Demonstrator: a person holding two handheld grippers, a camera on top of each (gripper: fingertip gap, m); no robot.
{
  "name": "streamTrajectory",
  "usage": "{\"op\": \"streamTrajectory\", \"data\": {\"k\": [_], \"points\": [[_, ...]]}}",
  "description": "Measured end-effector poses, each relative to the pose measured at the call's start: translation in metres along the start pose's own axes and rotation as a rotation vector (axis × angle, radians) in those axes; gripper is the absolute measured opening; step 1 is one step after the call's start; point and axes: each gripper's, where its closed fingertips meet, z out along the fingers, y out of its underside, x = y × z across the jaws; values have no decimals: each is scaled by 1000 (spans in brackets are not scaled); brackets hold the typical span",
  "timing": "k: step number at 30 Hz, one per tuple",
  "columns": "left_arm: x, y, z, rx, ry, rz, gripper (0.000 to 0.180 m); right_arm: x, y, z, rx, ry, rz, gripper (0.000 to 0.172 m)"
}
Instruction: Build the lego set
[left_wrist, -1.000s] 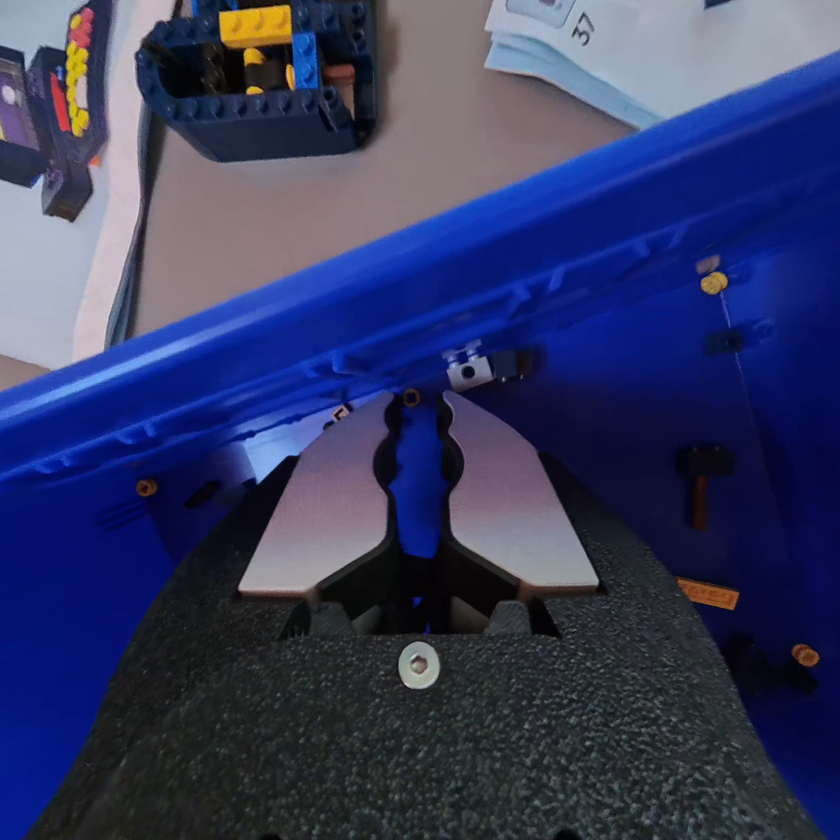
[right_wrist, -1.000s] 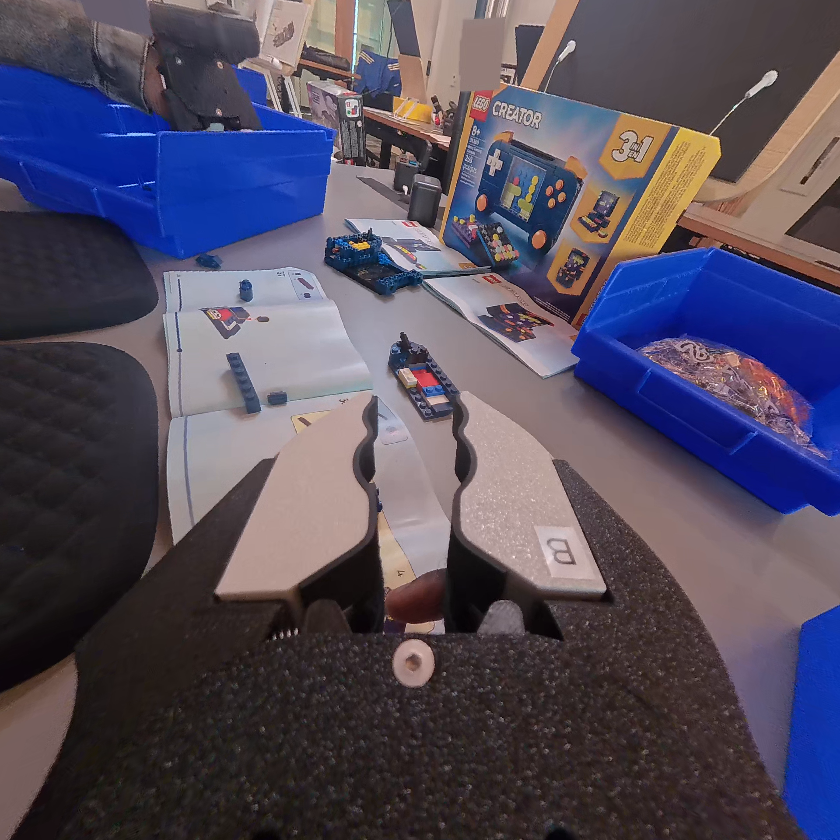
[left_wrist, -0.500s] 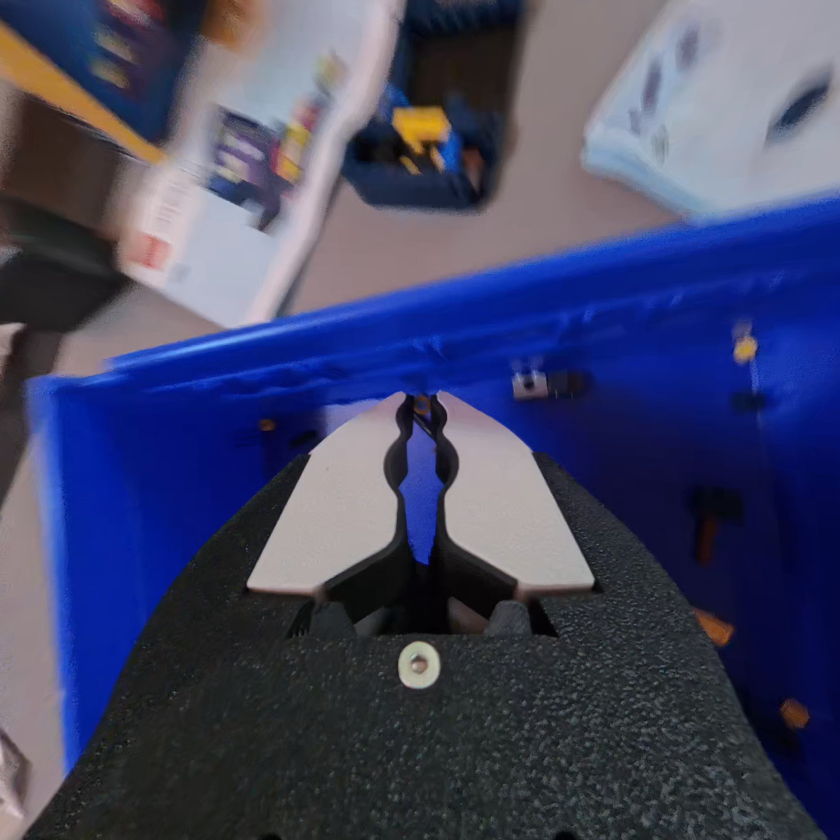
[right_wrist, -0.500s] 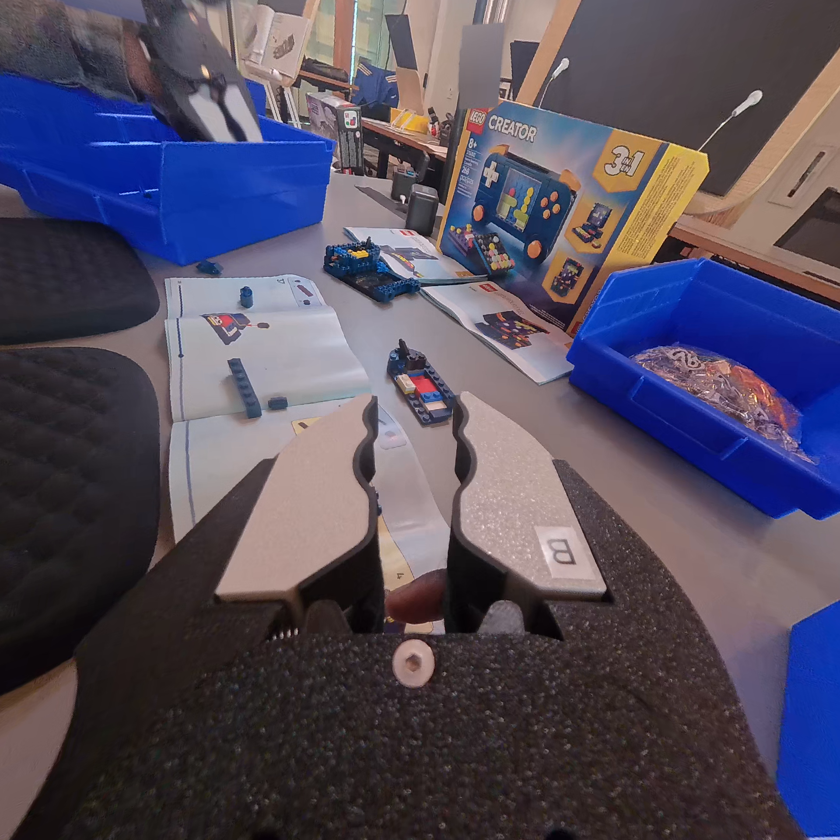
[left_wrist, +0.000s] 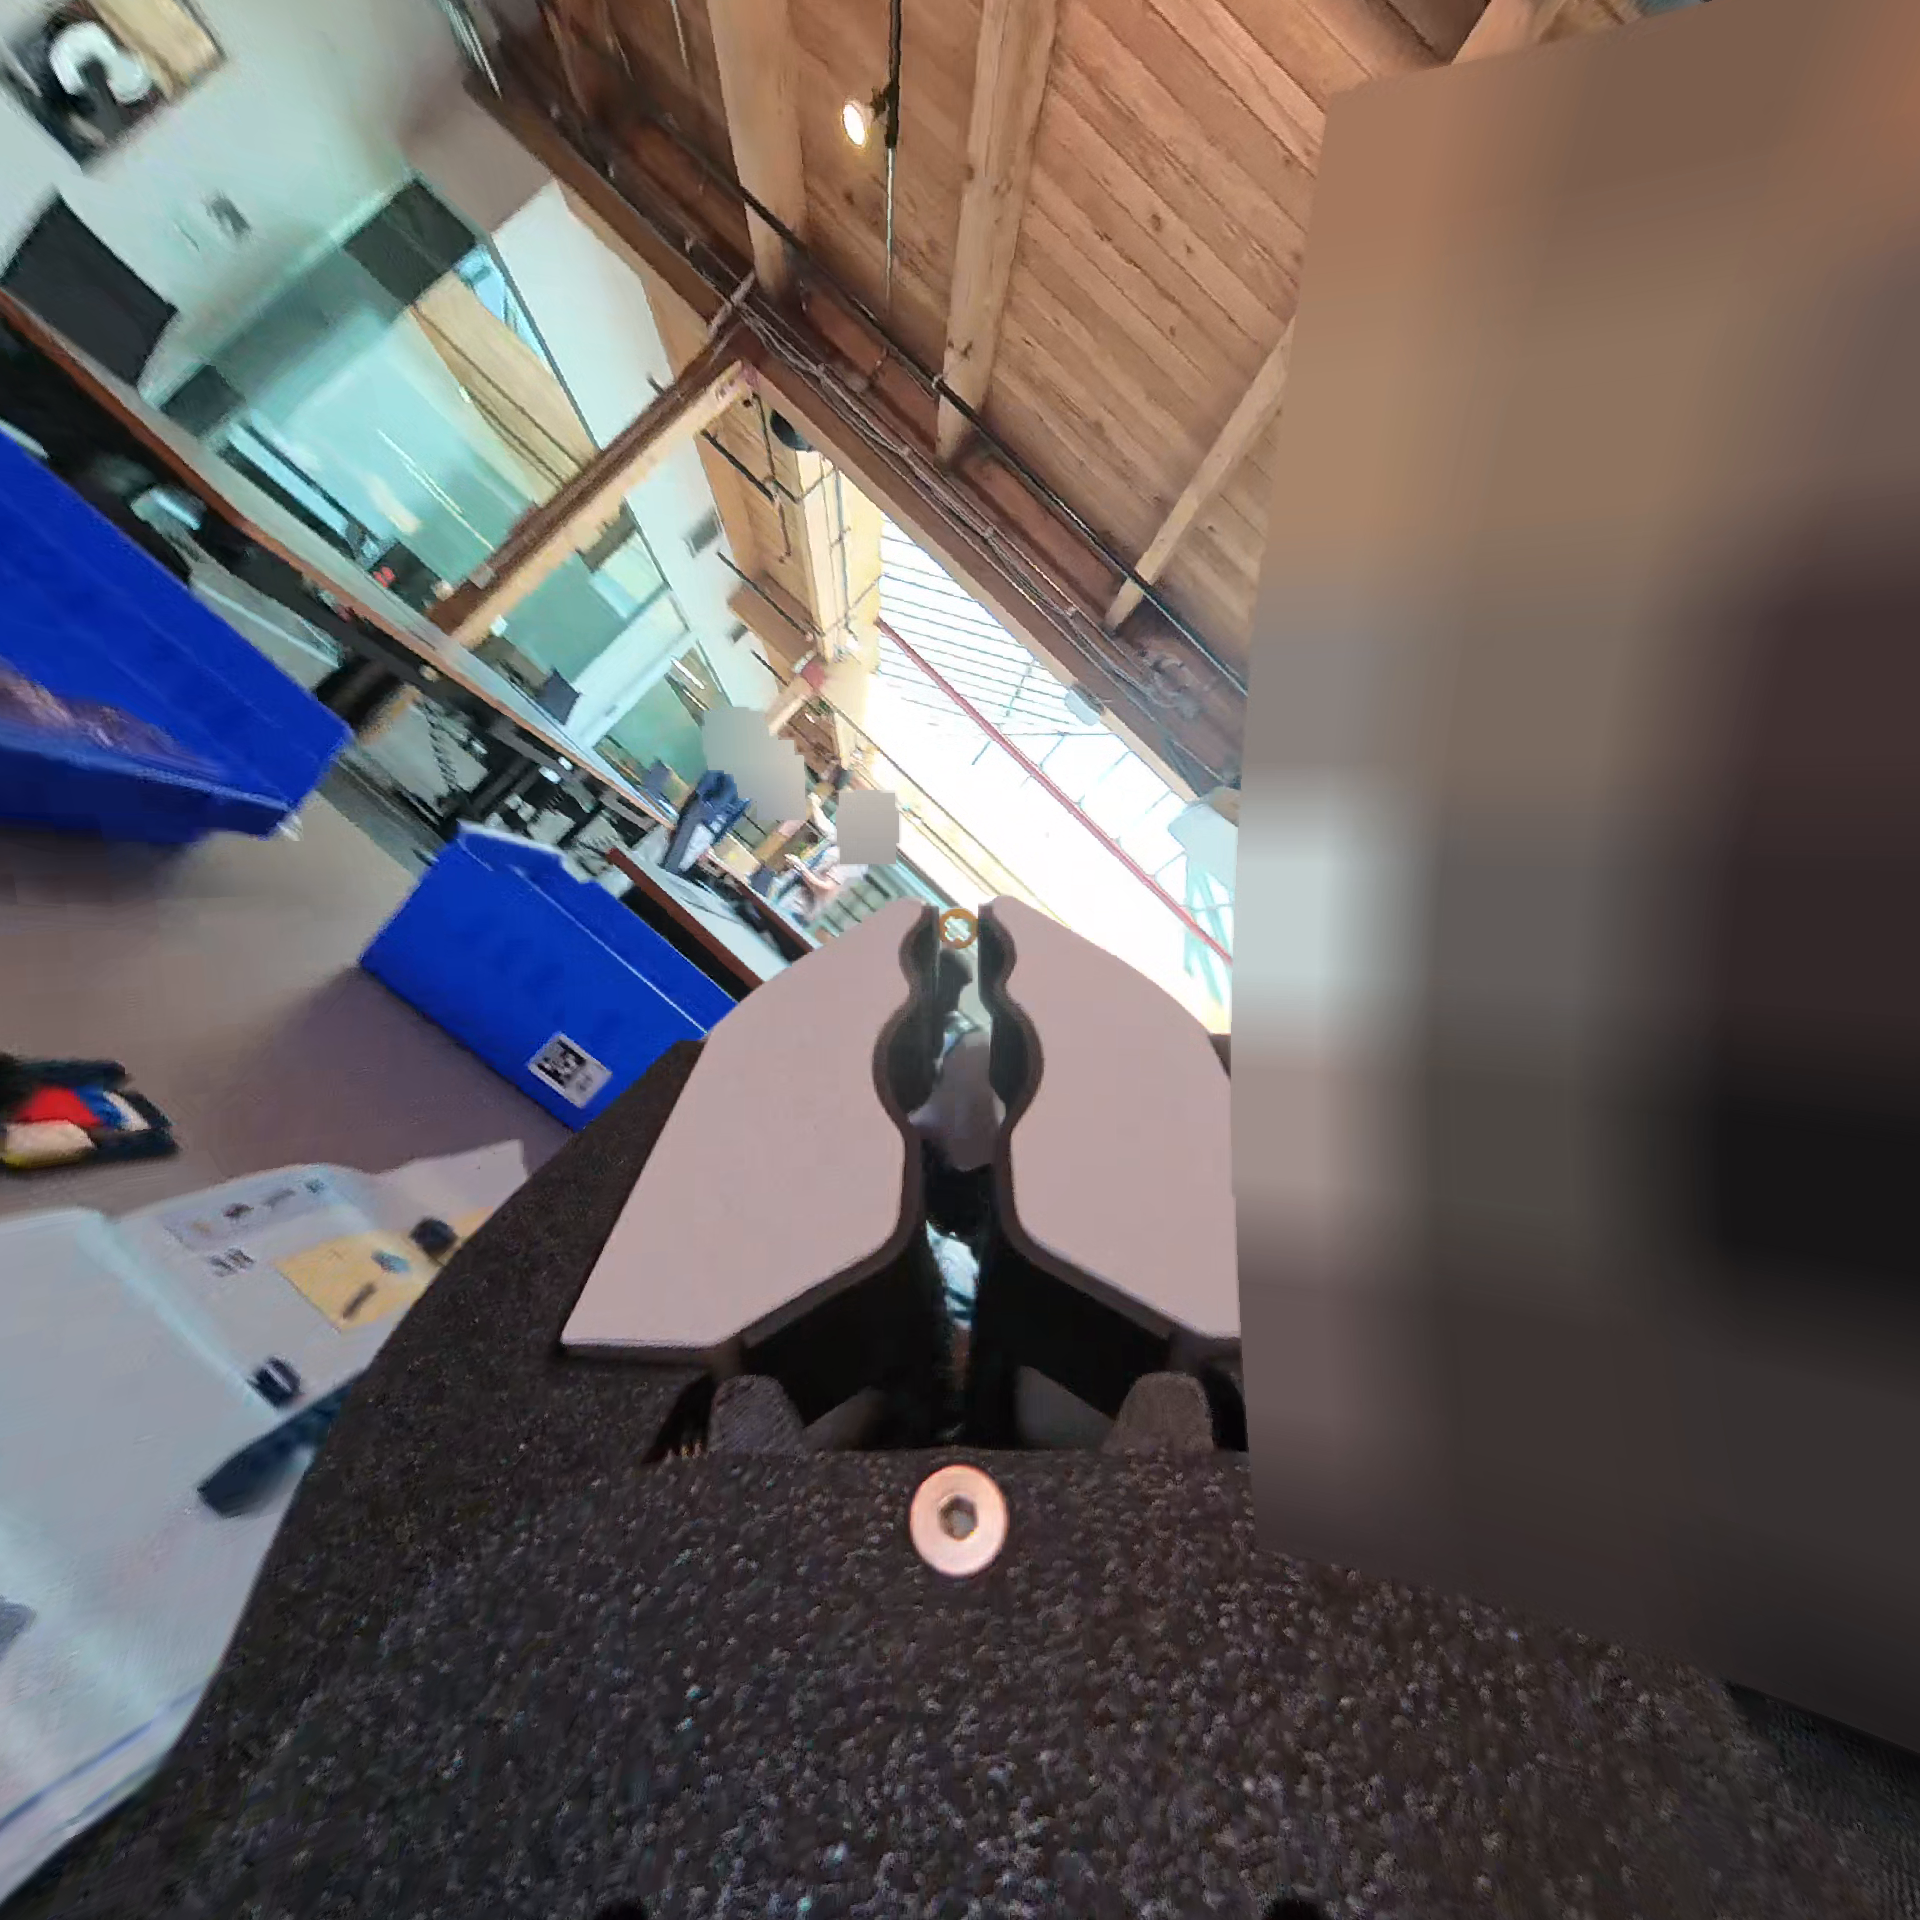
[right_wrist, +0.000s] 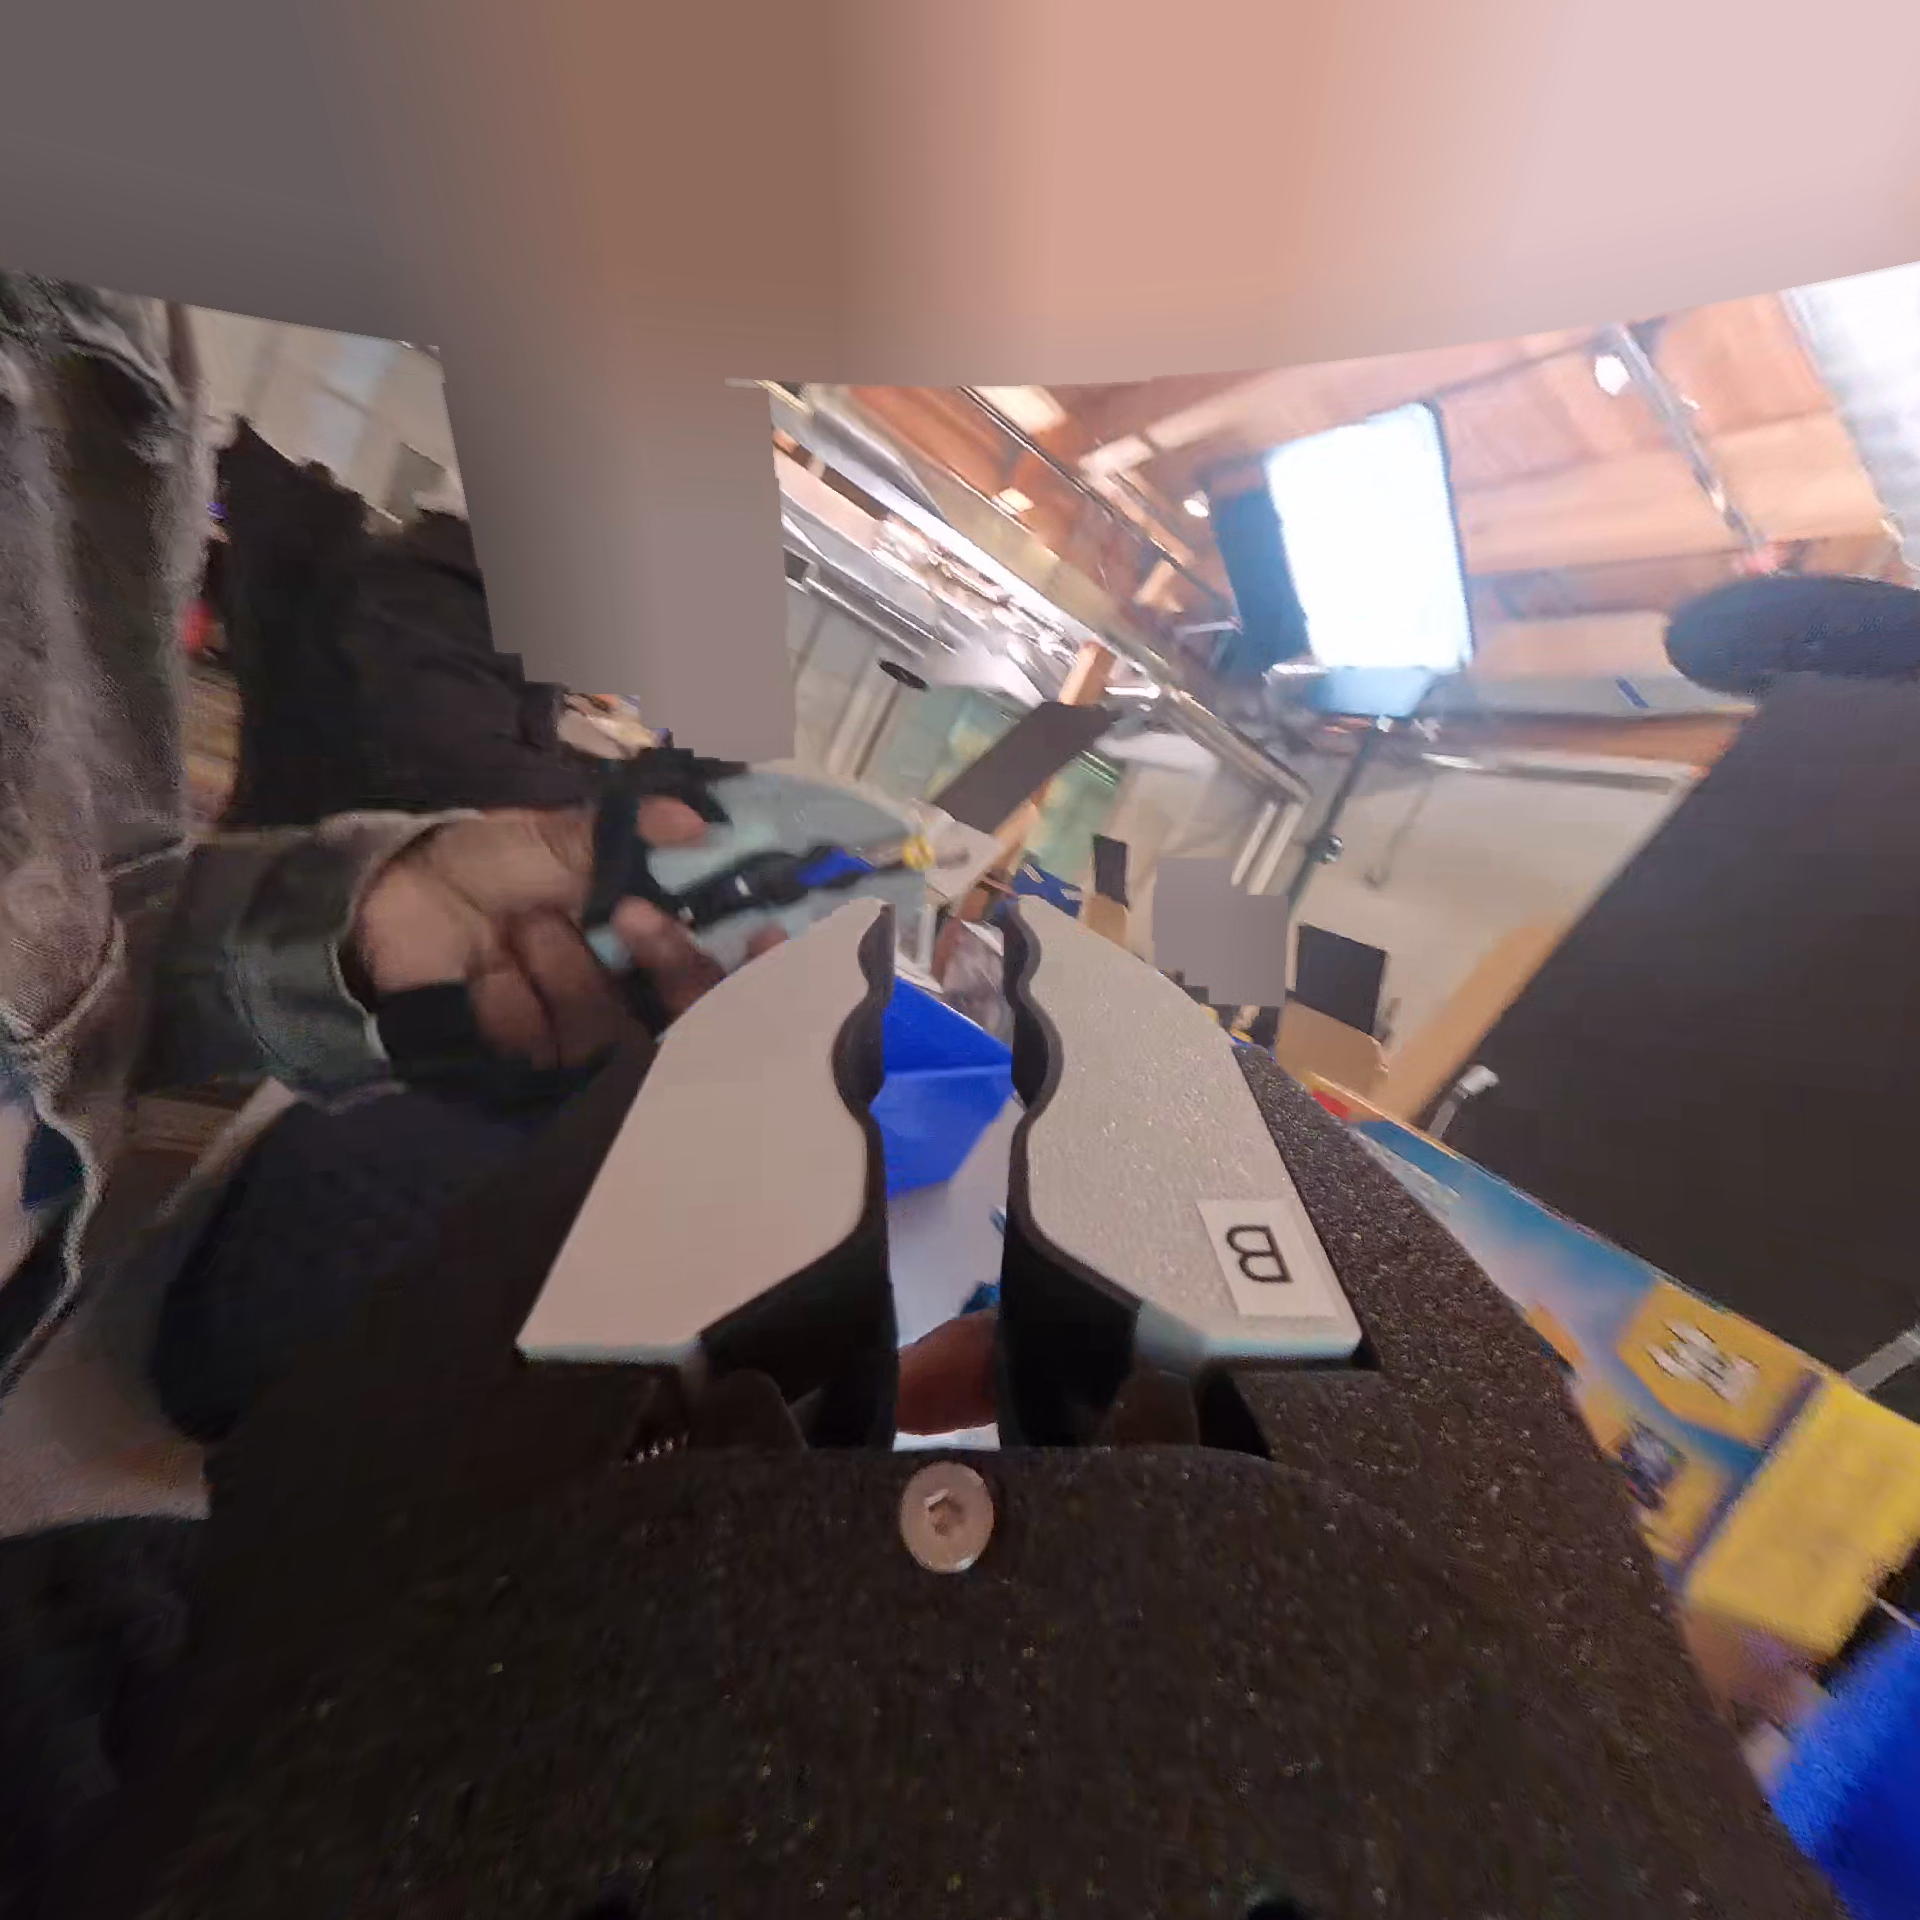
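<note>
My left gripper (left_wrist: 957, 916) is shut on a tiny orange ring-shaped brick piece (left_wrist: 957, 929), pinched at the very fingertips. It is raised and tilted up toward the ceiling. It also shows in the right wrist view (right_wrist: 914, 857), held by a person's hand (right_wrist: 499, 935), with the small yellow-orange piece (right_wrist: 917, 848) at its tips. My right gripper (right_wrist: 945, 920) is open with nothing between its fingers. It is raised too and points toward the left gripper, its tips a short way below and right of the piece.
Two blue bins (left_wrist: 520, 966) (left_wrist: 125, 686) stand on the grey table. Open instruction booklets (left_wrist: 156, 1351) lie at lower left with small dark pieces on them, and a small brick model (left_wrist: 73, 1117) beside them. A yellow and blue set box (right_wrist: 1714, 1403) stands at right. Spacing between my two grippers at the tips: around 6 cm. The small brick model (left_wrist: 73, 1117) is about equally far from each gripper, around 25 cm.
My left gripper closed on the orange ring inside the blue bin, lifted it out and swung upward. My right gripper rose from the table, tilted up toward the left one, and its jaws narrowed.
</note>
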Motion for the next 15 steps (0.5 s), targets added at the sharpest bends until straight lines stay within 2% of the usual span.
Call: {"op": "streamTrajectory", "data": {"k": [5,12,15], "points": [[-7,30,7,-102,4,-62,6,-15,3,11,-6,-79,9,15],[-8,43,8,-157,16,-89,6,-24,18,15,-70,-131,1,15],[-10,44,6,-160,16,-102,6,-24,23,15,-97,-126,-20,7]]}}
